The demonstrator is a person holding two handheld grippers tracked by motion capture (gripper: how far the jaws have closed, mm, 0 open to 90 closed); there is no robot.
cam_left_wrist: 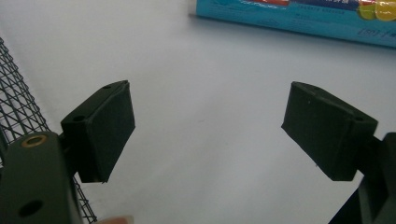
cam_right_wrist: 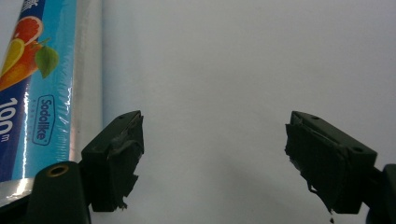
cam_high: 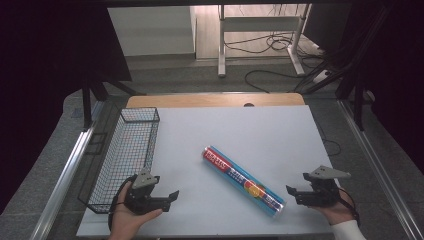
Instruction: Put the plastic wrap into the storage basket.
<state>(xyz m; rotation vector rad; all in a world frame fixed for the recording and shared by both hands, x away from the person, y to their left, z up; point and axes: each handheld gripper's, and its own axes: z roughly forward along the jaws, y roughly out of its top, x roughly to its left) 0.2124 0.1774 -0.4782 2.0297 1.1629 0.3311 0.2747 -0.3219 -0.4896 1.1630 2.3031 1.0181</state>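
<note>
On counter (cam_high: pixel 210 125) centre, roll (cam_high: pixel 243 180) lies diagonal, 10-to-4 o'clock, untouched. Basket (cam_high: pixel 126 155) at 9. Left gripper (cam_high: pixel 165 197) at 7, right gripper (cam_high: pixel 294 192) at 5; both fingers wide, holding nothing. Likely pre-grasp step; next move calls for closing on roll, probably basket-bound.

A matt white tabletop (cam_high: pixel 250 130) with a wooden far edge is seen, a black wire-mesh metal basket (cam_high: pixel 127 150), a roll (cam_high: pixel 243 180) wrapped in glossy plastic film, and matt black tool pads (cam_right_wrist: pixel 119 154), frayed.
</note>
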